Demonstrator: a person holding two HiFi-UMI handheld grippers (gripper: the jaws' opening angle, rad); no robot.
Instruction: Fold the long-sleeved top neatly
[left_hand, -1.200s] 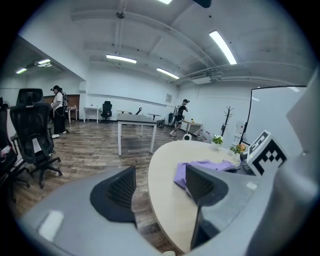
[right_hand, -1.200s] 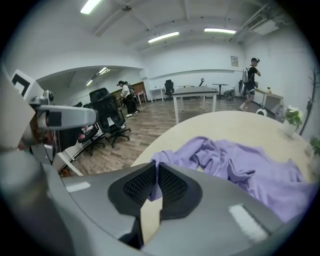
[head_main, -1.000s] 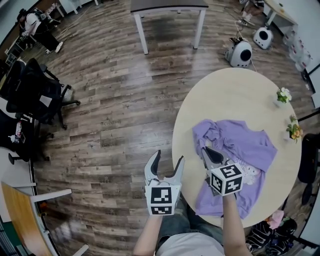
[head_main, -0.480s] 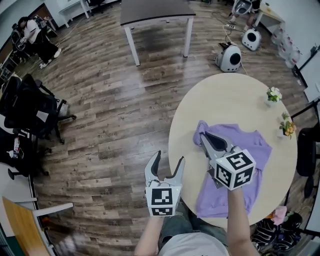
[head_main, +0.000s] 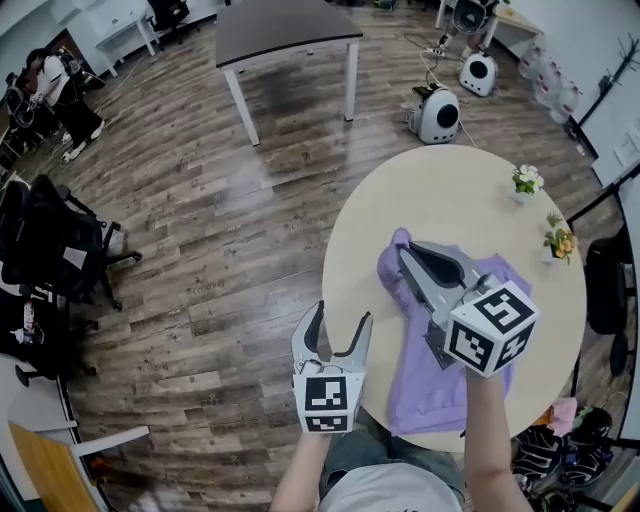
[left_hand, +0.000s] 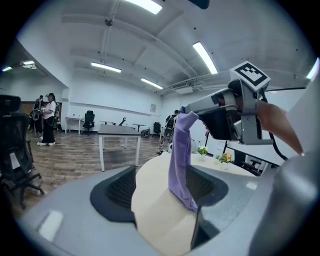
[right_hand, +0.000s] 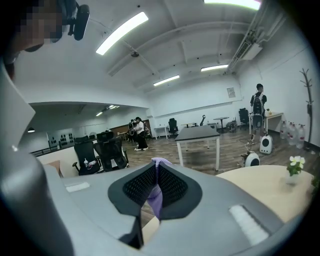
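A lilac long-sleeved top (head_main: 425, 375) lies on the round beige table (head_main: 470, 190), with its near-left edge pulled up. My right gripper (head_main: 405, 247) is shut on that raised edge, high above the table. In the right gripper view a strip of lilac cloth (right_hand: 156, 192) is pinched between the pads of the right gripper (right_hand: 155, 170). My left gripper (head_main: 340, 318) hovers open at the table's near-left rim with nothing in it. In the left gripper view, beyond the left gripper (left_hand: 160, 187), the top (left_hand: 180, 155) hangs down from the right gripper (left_hand: 186, 110).
Two small flower pots (head_main: 527, 180) (head_main: 558, 240) stand at the table's far right. A dark-topped table (head_main: 285, 25) and a white round device (head_main: 437, 113) stand on the wooden floor beyond. Black office chairs (head_main: 50, 240) are at the left.
My right gripper has risen with the top's edge, which lifts more cloth off the table. The left gripper has moved up a little and stays open.
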